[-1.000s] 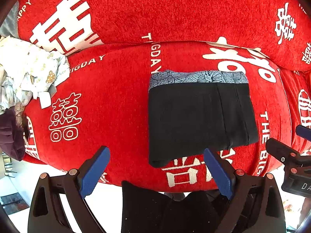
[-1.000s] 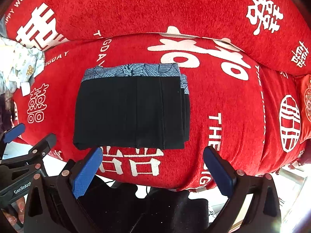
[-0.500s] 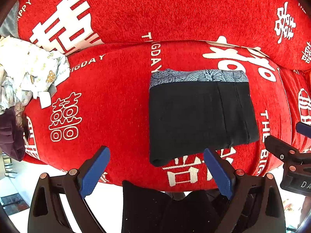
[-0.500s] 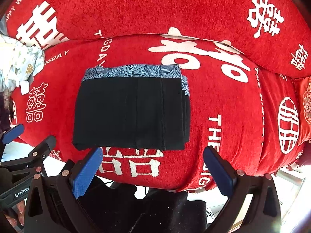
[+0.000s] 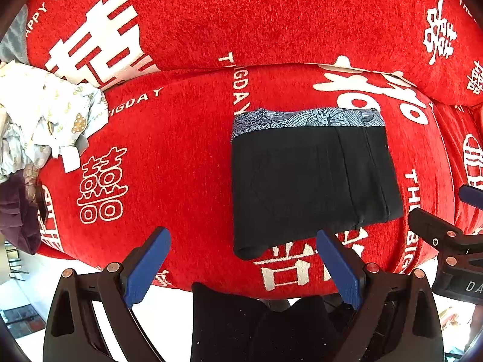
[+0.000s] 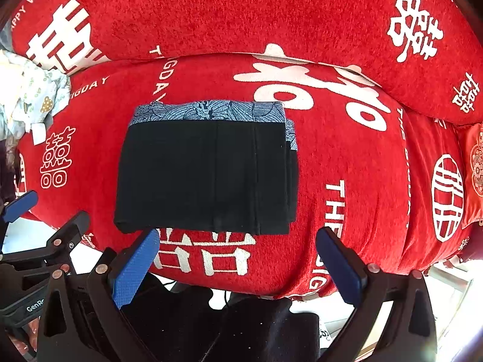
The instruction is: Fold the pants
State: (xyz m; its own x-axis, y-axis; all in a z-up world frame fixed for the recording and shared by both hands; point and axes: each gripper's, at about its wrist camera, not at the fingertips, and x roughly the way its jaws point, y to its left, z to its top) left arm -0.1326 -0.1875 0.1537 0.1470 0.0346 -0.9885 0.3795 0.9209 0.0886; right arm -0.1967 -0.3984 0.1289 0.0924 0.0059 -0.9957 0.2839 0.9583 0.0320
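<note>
The black pants (image 5: 311,181) with a blue-grey patterned waistband lie folded into a flat rectangle on the red sofa seat (image 5: 169,157). They also show in the right wrist view (image 6: 205,172). My left gripper (image 5: 241,265) is open and empty, held off the seat's front edge, near the pants' front left corner. My right gripper (image 6: 238,262) is open and empty, just in front of the pants' front edge. Neither touches the cloth.
A heap of white printed laundry (image 5: 45,114) and a dark purple garment (image 5: 15,211) lie at the sofa's left end. The red backrest (image 5: 241,18) rises behind. A small red cushion (image 6: 474,169) sits far right. Black cloth (image 5: 256,325) lies below the grippers.
</note>
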